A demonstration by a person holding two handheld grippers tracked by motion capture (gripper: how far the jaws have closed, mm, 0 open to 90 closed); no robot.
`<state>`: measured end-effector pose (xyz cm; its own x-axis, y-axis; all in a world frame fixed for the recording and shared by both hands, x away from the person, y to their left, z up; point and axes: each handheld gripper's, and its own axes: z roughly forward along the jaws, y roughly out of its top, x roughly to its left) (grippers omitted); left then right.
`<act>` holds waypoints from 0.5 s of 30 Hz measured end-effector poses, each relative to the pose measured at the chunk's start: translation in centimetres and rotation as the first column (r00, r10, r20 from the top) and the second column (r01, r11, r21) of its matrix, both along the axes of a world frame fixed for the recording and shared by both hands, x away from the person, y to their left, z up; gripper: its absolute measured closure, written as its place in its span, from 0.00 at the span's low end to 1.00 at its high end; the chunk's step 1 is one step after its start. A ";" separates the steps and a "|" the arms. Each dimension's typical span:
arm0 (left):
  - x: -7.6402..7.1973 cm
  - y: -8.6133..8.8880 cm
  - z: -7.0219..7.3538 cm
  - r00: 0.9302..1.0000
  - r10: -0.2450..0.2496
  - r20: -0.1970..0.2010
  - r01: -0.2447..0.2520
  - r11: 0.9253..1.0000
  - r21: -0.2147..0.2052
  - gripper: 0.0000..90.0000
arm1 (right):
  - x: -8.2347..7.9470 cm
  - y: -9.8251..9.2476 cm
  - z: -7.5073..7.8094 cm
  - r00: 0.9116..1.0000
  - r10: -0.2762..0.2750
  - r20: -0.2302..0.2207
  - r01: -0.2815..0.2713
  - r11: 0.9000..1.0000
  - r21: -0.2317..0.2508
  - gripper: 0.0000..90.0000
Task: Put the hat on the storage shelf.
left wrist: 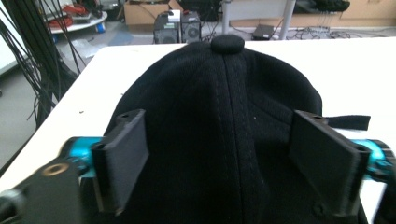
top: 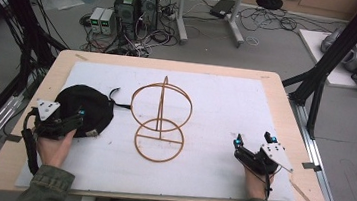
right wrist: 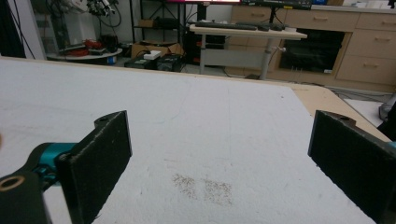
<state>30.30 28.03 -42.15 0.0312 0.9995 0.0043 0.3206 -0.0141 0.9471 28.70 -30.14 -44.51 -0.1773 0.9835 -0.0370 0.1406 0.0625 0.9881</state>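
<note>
Black cap (top: 85, 107): soft fabric, stitched panels meeting at a round button (left wrist: 227, 43) on the crown, a narrow black strap (top: 119, 99) trailing from its far right edge. It lies on the left part of the surface (top: 268, 87), on a white mat (top: 226, 105) that covers most of the wooden top. In the left gripper view the crown rises between the two black jaws, button at the far end, seams running near to far; which way the brim points cannot be told. Wire stand (top: 160, 121): thin orange-tan rod, a flat ring at the base, an upright post, and a larger ring set on edge at the top; it stands at the centre of the mat, just right of the cap and apart from it, with the strap reaching toward it. No containers on the surface. Left tongs (top: 71, 119): spread wide on either side of the cap's near portion, the pads (left wrist: 122, 158) beside the cloth but not pressed into it; held by the left hand (top: 55, 144). Right tongs (top: 254, 138): spread wide, holding nothing, over bare mat at the near right; held by the right hand (top: 256, 181). A faint brownish speckled stain (right wrist: 203, 186) marks the mat between the right jaws. Olive sleeves (top: 46, 187) enter at the near edge.
</note>
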 end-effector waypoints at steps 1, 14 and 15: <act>0.0 0.0 0.0 1.000 -0.001 -0.005 0.001 1.000 0.000 0.28 | 0.0 0.0 0.0 1.000 -0.001 0.001 0.001 1.000 0.003 0.06; -0.4 0.2 0.3 1.000 -0.004 -0.030 0.002 0.997 -0.075 0.94 | -0.1 -0.3 0.0 1.000 -0.009 0.000 0.009 1.000 0.019 0.06; -0.4 0.3 0.3 0.999 -0.008 -0.033 0.006 0.996 -0.086 0.95 | -0.1 -0.4 0.0 1.000 -0.011 0.005 0.011 1.000 0.018 0.06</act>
<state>29.88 28.32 -41.90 0.0369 0.9959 -0.0822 0.3521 0.0641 0.9338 28.62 -30.49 -44.50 -0.1665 0.9858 -0.0203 0.1360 0.0433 0.9898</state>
